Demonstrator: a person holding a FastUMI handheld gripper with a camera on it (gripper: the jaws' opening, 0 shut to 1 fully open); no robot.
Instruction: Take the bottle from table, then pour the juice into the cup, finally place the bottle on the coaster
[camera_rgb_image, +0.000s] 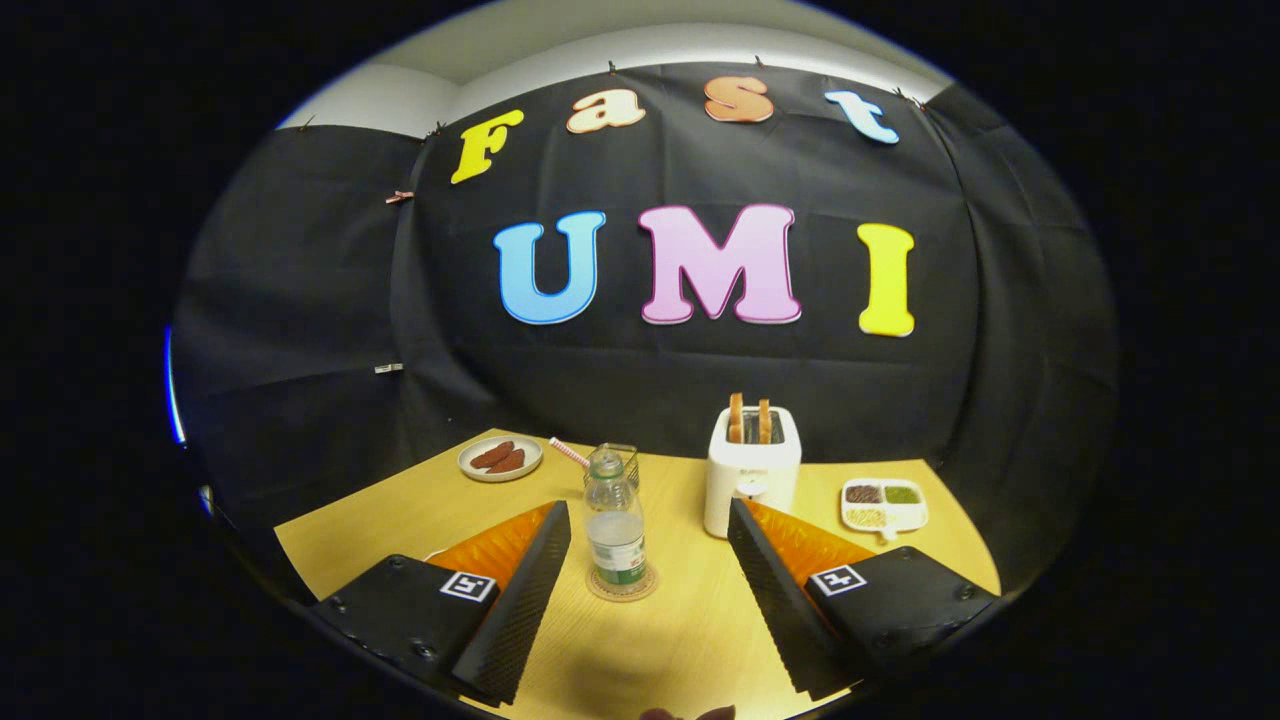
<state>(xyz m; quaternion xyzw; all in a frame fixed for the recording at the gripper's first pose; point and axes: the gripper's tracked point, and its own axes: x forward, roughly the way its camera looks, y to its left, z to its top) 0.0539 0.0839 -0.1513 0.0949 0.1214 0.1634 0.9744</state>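
Standing upright on a round coaster (621, 586), the bottle (614, 530) is item one on your list: clear plastic, ribbed shoulders, a pale cap, and a white and green label wrapped around its lower half. The coaster is a thin disc with a patterned rim, lying flat on the light wooden table (690, 620).

Item two, directly behind the bottle and partly hidden by it: a clear glass cup (620, 462), with a red-and-white striped straw (568, 452) lying just beside it.

Item three, near the bottle on its other side: a white toaster (752, 470), boxy with rounded corners, two browned slices standing in its slots.

Item four, beyond the cup by the table's far corner: a small round plate (500, 459) carrying two reddish-brown oblong pieces.

Item five, past the toaster: a white divided tray (884, 504) with dark, green and pale fillings, one to each compartment.

Your gripper (650, 525) is spread wide, its two fingers apart and touching nothing. The bottle stands between the fingertips, clear of both, with bare table showing on either side. The inner faces of the fingers are ribbed, wedge-shaped pads, and each finger carries a square marker on its flat housing. You hold the tool low and level, pointing across the table toward the cloth wall.
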